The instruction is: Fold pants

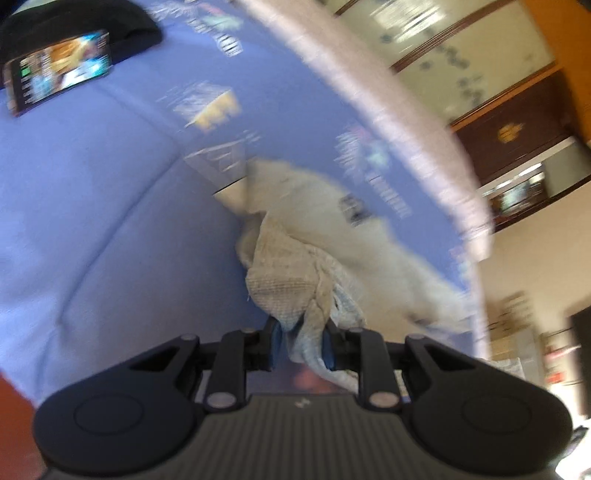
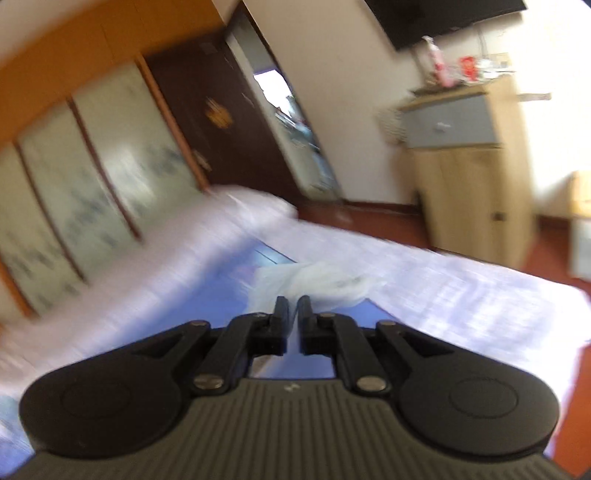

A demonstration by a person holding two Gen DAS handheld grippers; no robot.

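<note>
pants (image 1: pixel 295 258), one pair, pale cream and waffle-textured, lie in a bunched heap on the blue bed sheet (image 1: pixel 92 221), near the edge of the bed (image 2: pixel 461 295). my left gripper (image 1: pixel 302 341) has its jaws clamped on a gathered wad of the cloth, which spills out between the blue pads and trails away across the sheet toward the heap. my right gripper (image 2: pixel 293 312) has its jaws nearly together; a thin edge of the same pale cloth seems to sit right at their tips, but the blur keeps me from telling whether they truly pinch it or only point at it.

as for progress, i judge the folding barely begun. no neat crease or stacked layer shows anywhere; the cloth is crumpled, with legs and waist not to be told apart. what seems left is nearly everything: spread the pants flat, lay one leg on the other, then fold them down.

counting what else shows: one phone (image 1: pixel 59 70) with a lit screen on the sheet, well apart from the pants, one dark cloth (image 1: pixel 92 26) just behind it, one wooden cabinet (image 2: pixel 465 166) beyond the bed, one dark door (image 2: pixel 218 110), and one set of glazed wardrobe panels (image 2: pixel 92 166).
</note>
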